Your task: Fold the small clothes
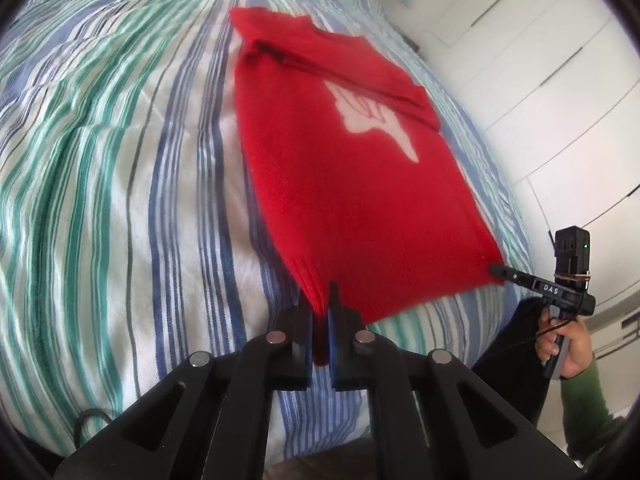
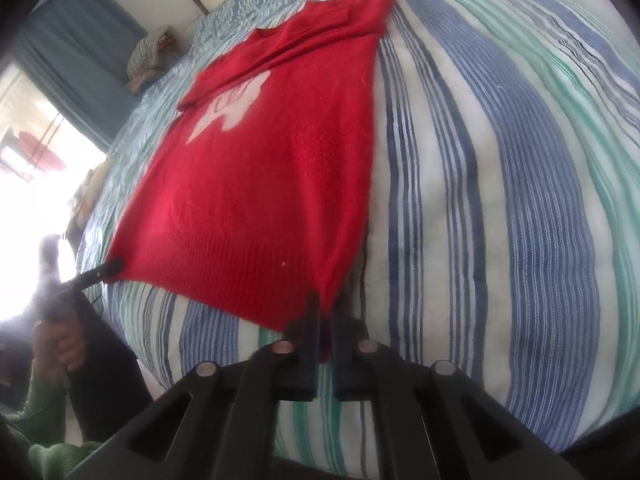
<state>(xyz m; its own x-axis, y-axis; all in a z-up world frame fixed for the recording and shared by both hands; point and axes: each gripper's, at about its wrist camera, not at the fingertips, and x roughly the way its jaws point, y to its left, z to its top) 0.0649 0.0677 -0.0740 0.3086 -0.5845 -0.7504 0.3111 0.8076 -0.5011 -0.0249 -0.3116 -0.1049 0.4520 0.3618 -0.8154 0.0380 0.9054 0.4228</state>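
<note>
A small red knit sweater [image 1: 344,184] with a white motif lies on the striped bed cover, sleeves folded across its chest. My left gripper [image 1: 320,300] is shut on the near left corner of its ribbed hem. My right gripper [image 1: 496,269] shows in the left wrist view, pinching the other hem corner. In the right wrist view the sweater [image 2: 272,176] stretches away from me; my right gripper [image 2: 322,312] is shut on the hem corner, and the left gripper [image 2: 114,268] holds the far corner. The hem is lifted slightly and pulled taut between both.
The bed cover [image 1: 120,184] has blue, green and white stripes and also shows in the right wrist view [image 2: 500,200]. White wardrobe doors [image 1: 540,80] stand beyond the bed. A bright window [image 2: 28,152] and blue curtain [image 2: 76,52] are on the other side.
</note>
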